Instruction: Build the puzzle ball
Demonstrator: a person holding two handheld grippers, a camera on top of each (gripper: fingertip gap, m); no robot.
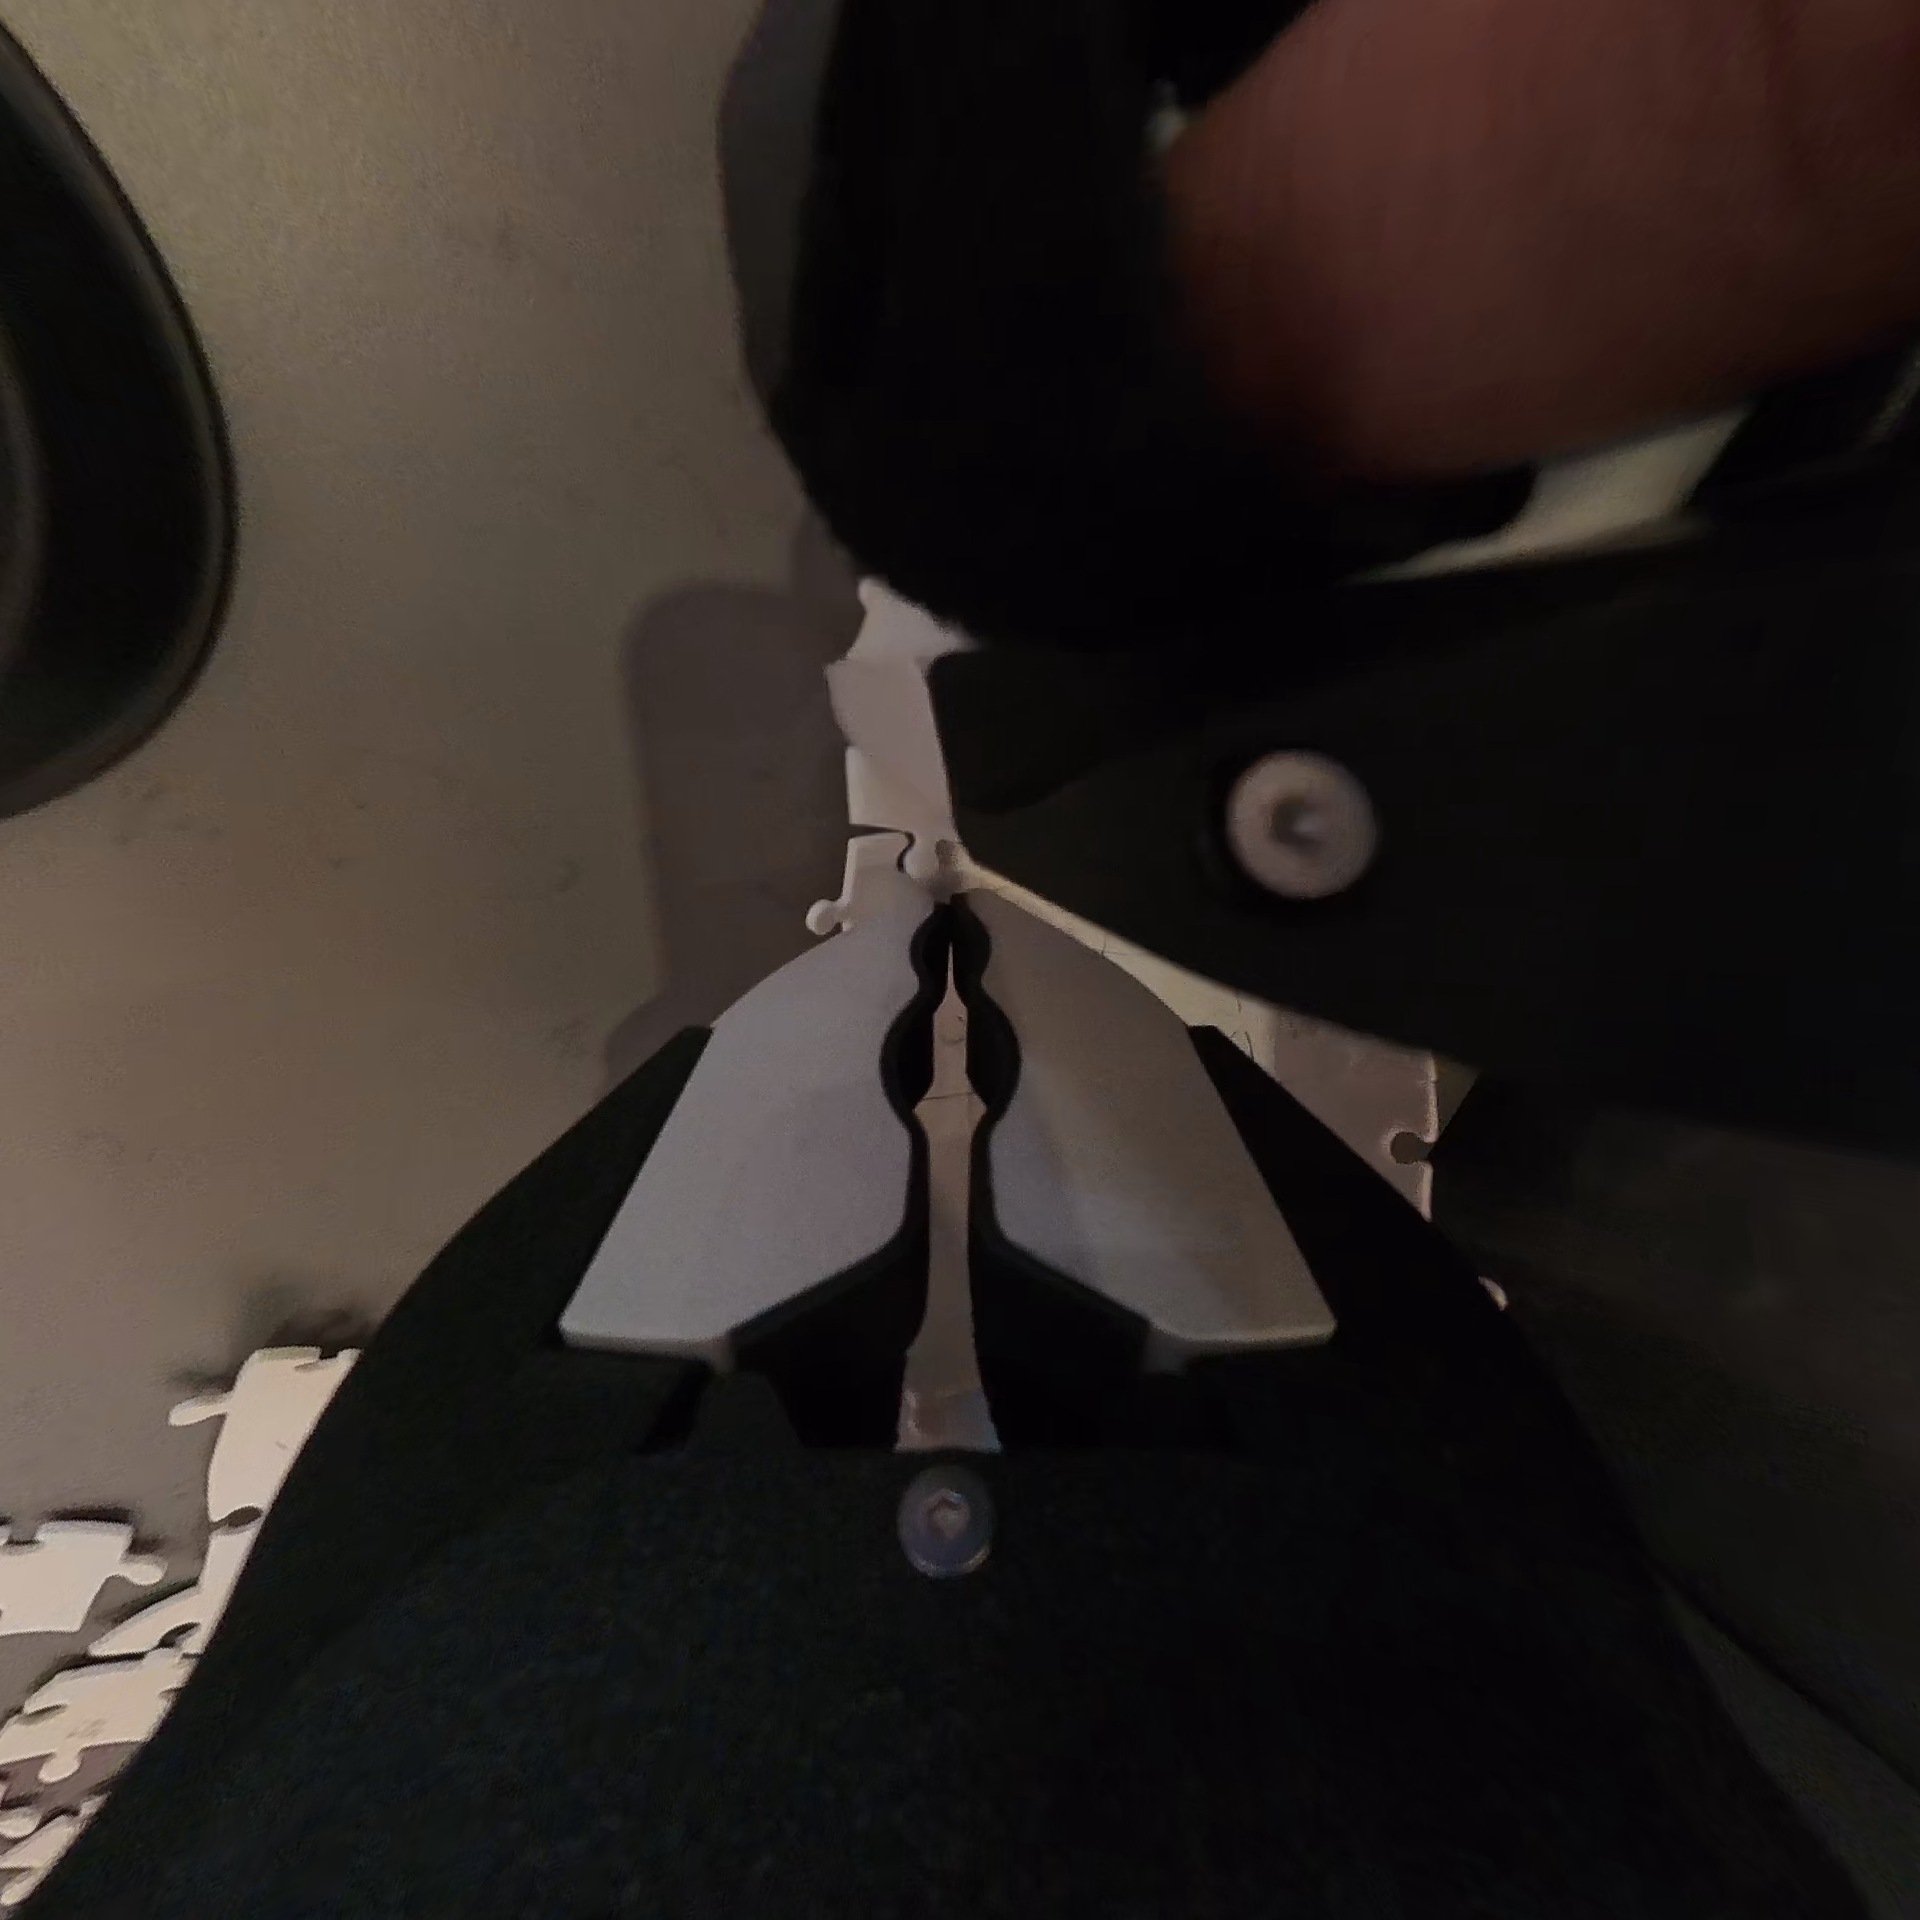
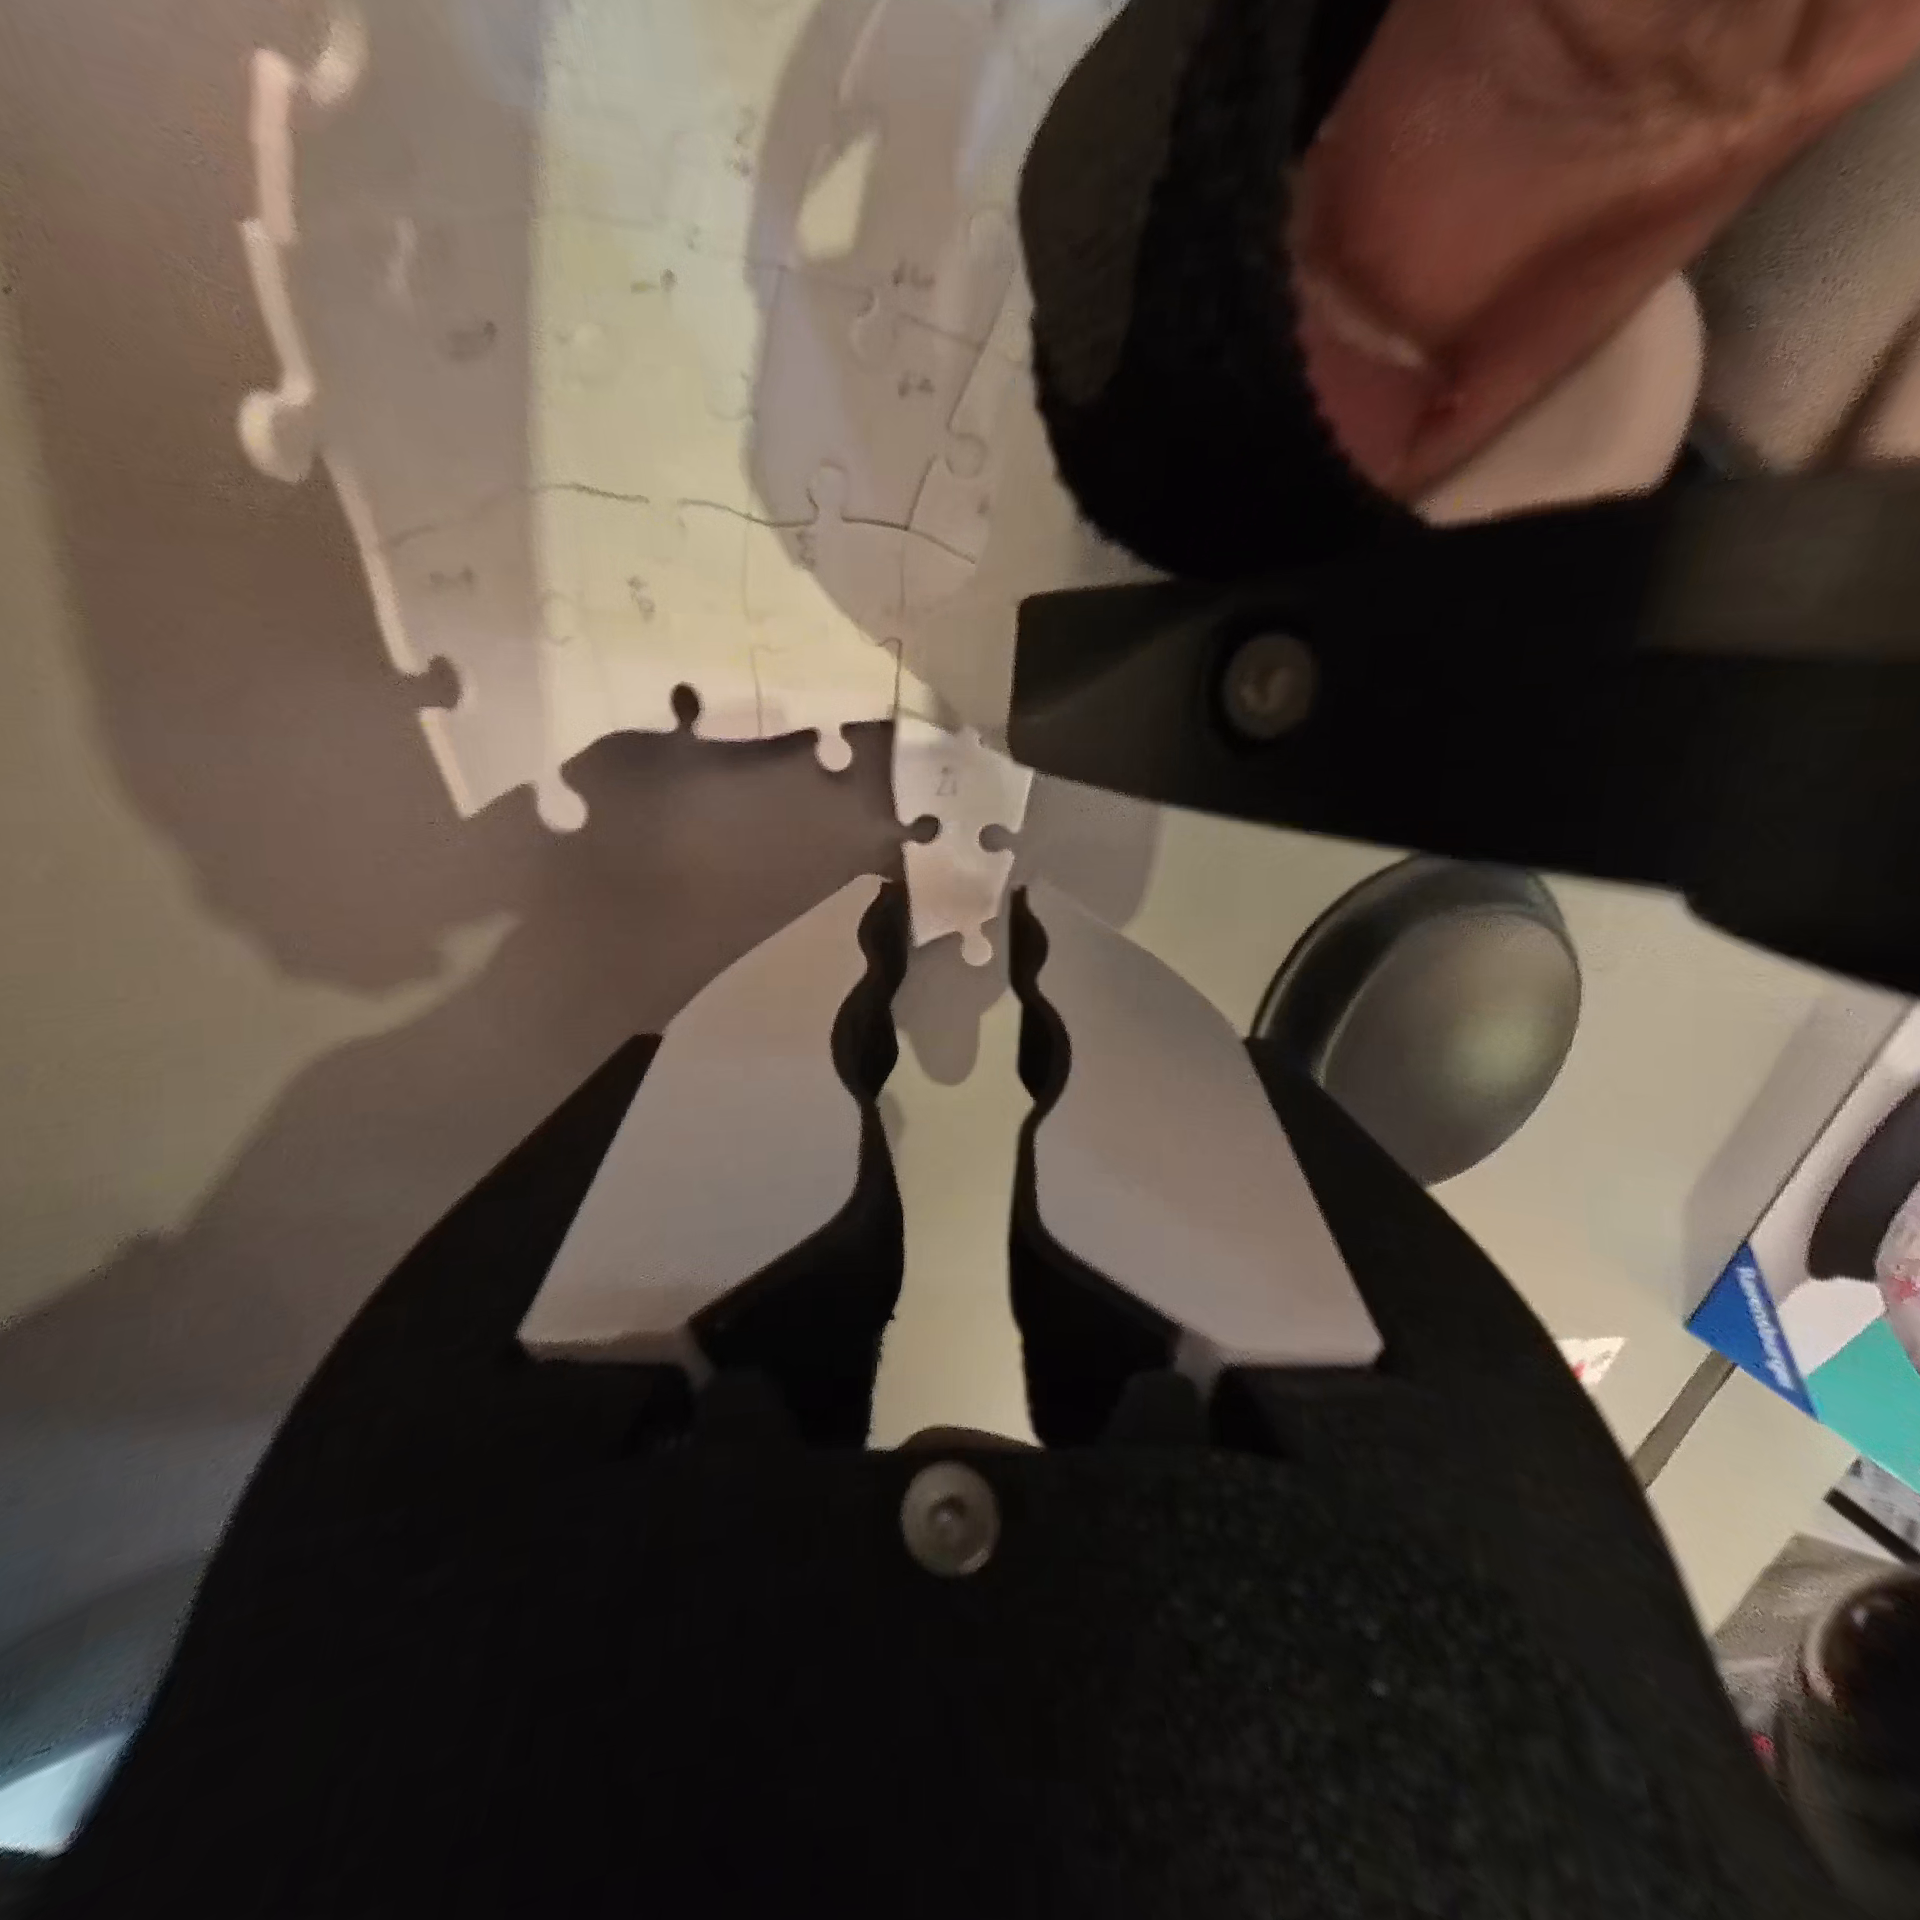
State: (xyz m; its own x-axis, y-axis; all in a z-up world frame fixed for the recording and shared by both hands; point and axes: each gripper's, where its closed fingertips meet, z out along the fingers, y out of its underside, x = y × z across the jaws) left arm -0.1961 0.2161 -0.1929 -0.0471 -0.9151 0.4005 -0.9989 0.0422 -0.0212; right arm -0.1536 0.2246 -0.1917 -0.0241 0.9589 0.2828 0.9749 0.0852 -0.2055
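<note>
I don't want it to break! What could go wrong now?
1. The left tongs pinch only the thin edge of the shell, so it could slip or bend.
2. The piece hangs at the shell's rim between the open right tongs; a crooked push might pop it out or loosen its neighbours.

Likely an office or workroom: pale desk [image 2: 1195,914], black swivel chair [image 2: 1423,1029], boxes [image 2: 1766,1340] beside it

Left gripper [image 1: 954,925] jaws nearly closed; right gripper [image 2: 951,914] jaws parted.
</note>
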